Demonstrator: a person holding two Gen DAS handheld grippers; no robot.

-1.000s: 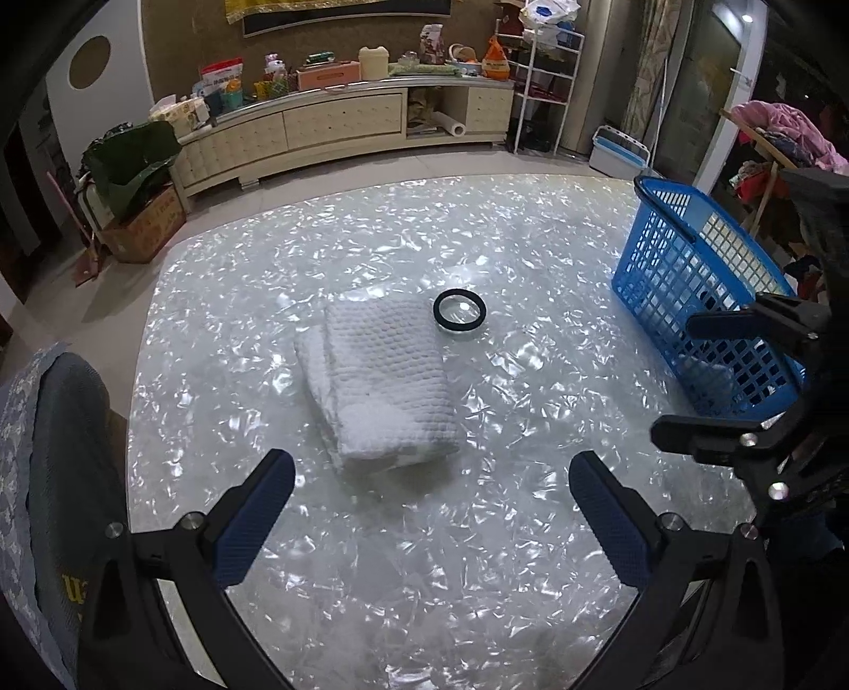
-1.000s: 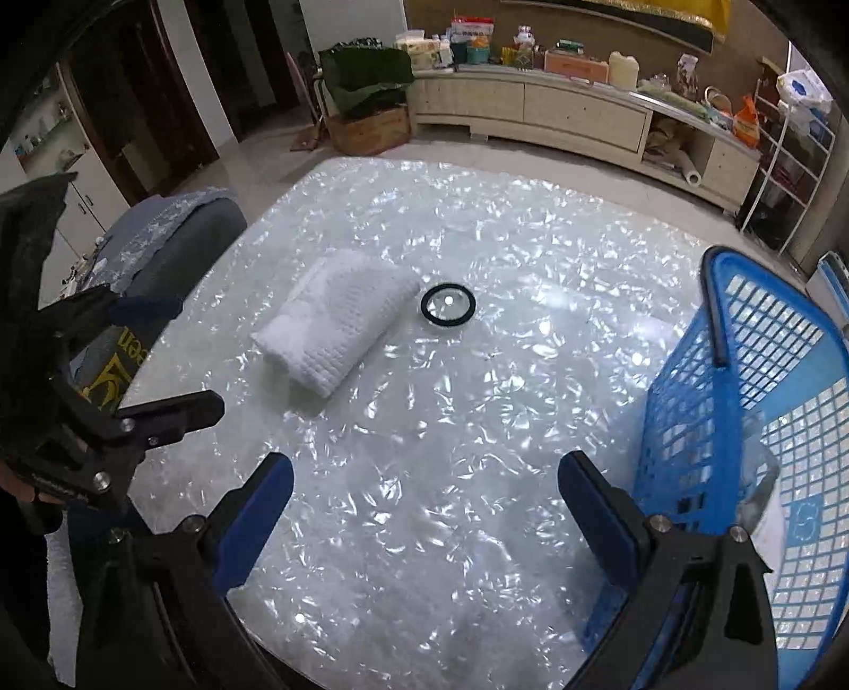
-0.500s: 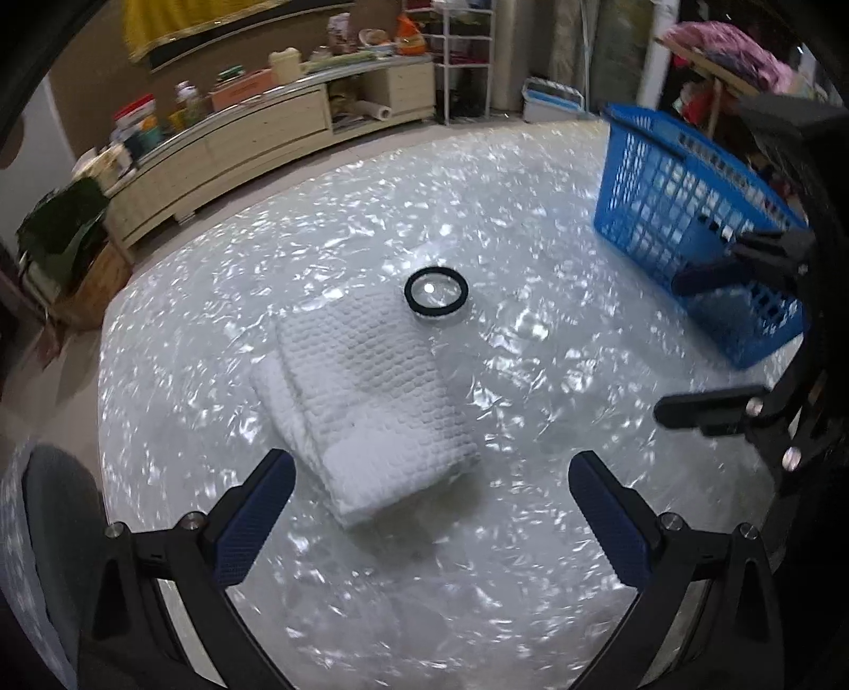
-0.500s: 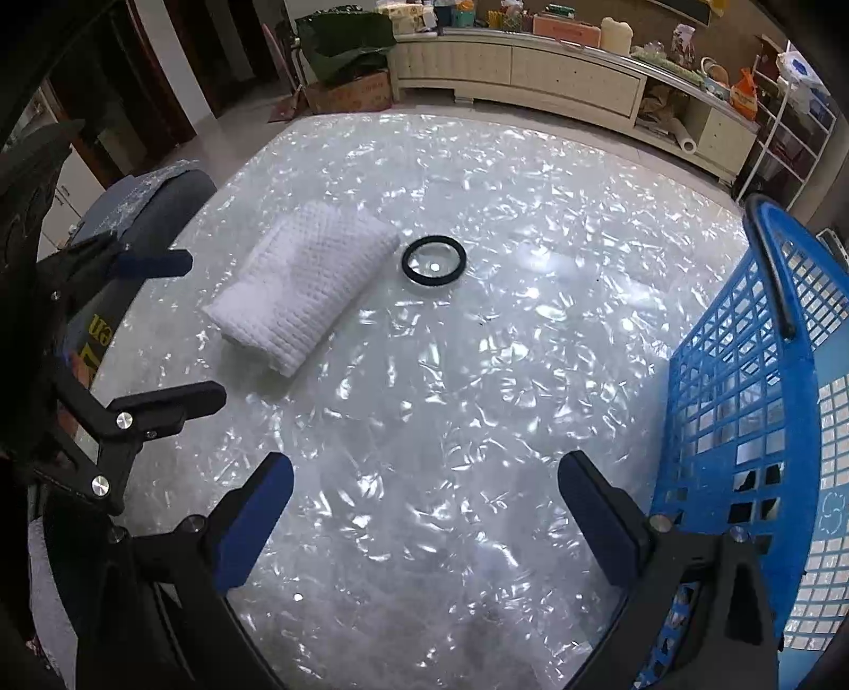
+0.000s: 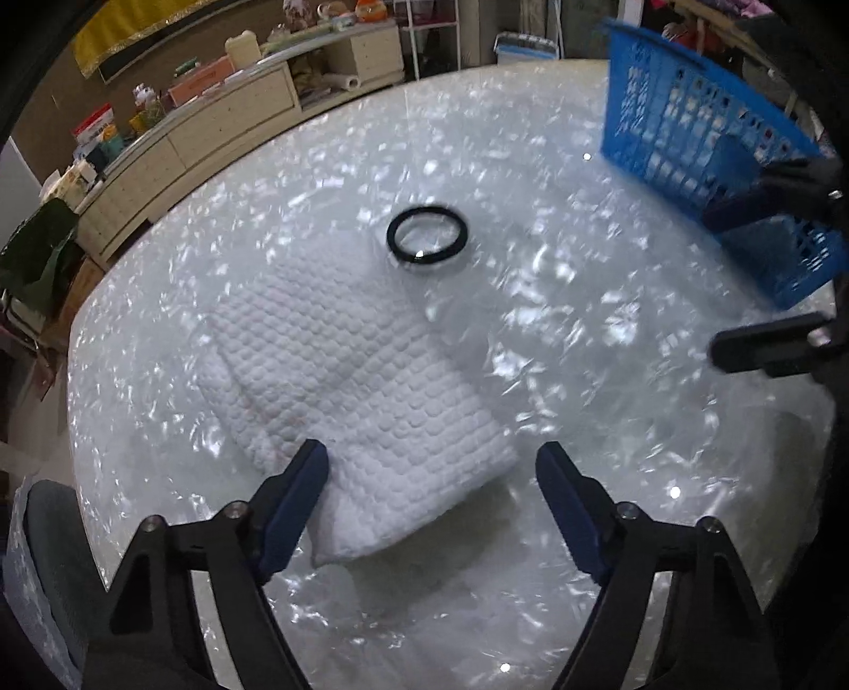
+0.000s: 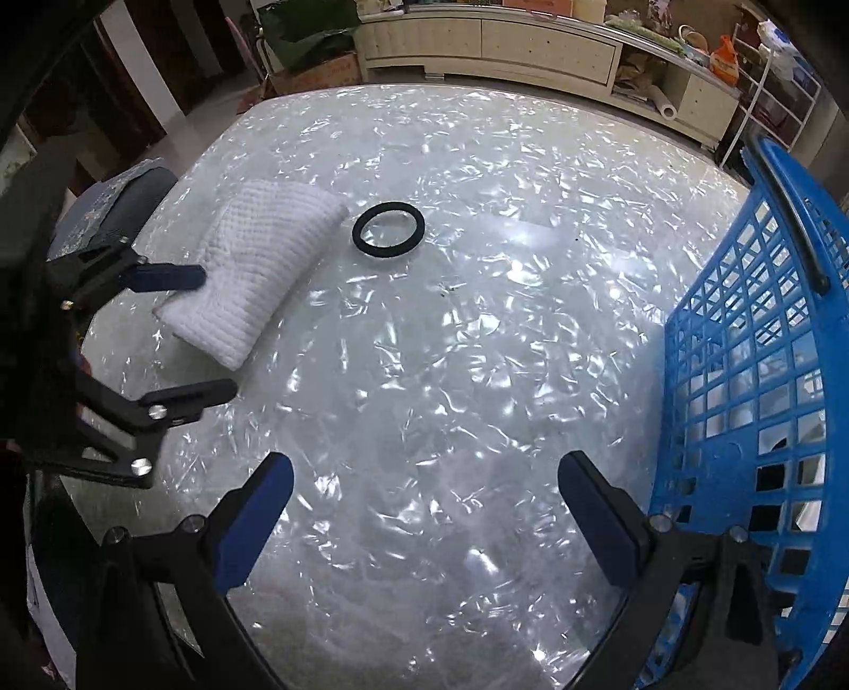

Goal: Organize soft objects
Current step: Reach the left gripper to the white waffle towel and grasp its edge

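Note:
A folded white waffle towel (image 5: 350, 382) lies on the pearly round table (image 5: 610, 557); it also shows in the right wrist view (image 6: 260, 270). My left gripper (image 5: 432, 504) is open, its jaws straddling the towel's near end just above it; it appears in the right wrist view (image 6: 183, 337) at the towel's near edge. My right gripper (image 6: 424, 525) is open and empty over bare table, next to the blue basket (image 6: 753, 403). The basket stands at the table's right in the left wrist view (image 5: 705, 154).
A black ring (image 5: 427, 236) lies on the table just beyond the towel, also in the right wrist view (image 6: 389, 229). A grey chair (image 6: 114, 201) stands at the table's left edge. A long cream cabinet (image 6: 530, 48) lines the far wall.
My left gripper has moved forward and down over the towel's near end, and its jaws have narrowed a little. My right gripper has shifted slightly forward beside the basket.

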